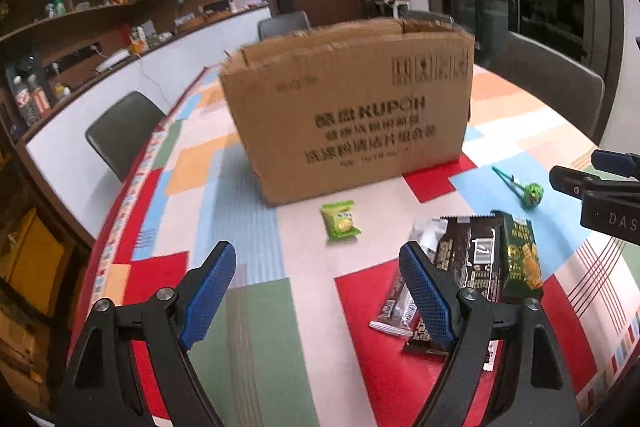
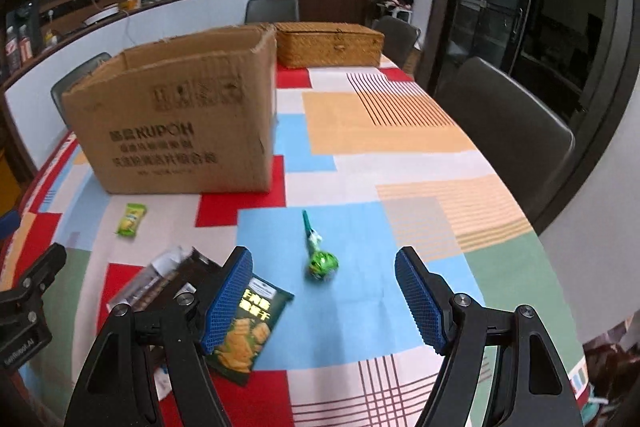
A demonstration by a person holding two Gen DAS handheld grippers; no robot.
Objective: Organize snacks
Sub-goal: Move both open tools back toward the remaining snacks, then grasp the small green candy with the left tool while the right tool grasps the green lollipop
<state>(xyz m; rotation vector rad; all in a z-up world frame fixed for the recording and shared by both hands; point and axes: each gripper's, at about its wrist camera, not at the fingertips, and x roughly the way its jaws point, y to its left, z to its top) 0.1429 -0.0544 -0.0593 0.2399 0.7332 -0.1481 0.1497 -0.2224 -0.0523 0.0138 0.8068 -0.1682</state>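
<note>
Left wrist view: the left tool [image 1: 318,281] hangs above the worktop [image 1: 256,227] with its blue pads spread wide and nothing between them. The worktop wears a patchwork cloth of red, green, blue, orange and white blocks. Straight ahead stands an open cardboard box [image 1: 352,119] printed with dark lettering. Just in front of the box lies a small light-green snack packet [image 1: 340,220], apart from everything else. To the right of that tool sits a loose heap of wrappers: a dark brown snack bag [image 1: 468,259] with a dark green cracker bag [image 1: 520,255] touching its right side, and a clear wrapper [image 1: 426,233] showing at the heap's far-left edge. Beyond the heap, on a blue patch, lies a green lollipop [image 1: 530,194] with its stick pointing toward the box. The right tool shows only as a black and blue part at the frame's right edge. In the right wrist view, the right tool [image 2: 324,291] is likewise spread wide and holds nothing; the lollipop [image 2: 321,265] lies on the cloth ahead, between its pads in the picture. The cracker bag [image 2: 248,335] lies partly behind the left pad. A woven lidded basket [image 2: 328,43] stands behind the box [image 2: 176,115], at the far end of the worktop, with grey chairs [image 2: 508,123] around.
</note>
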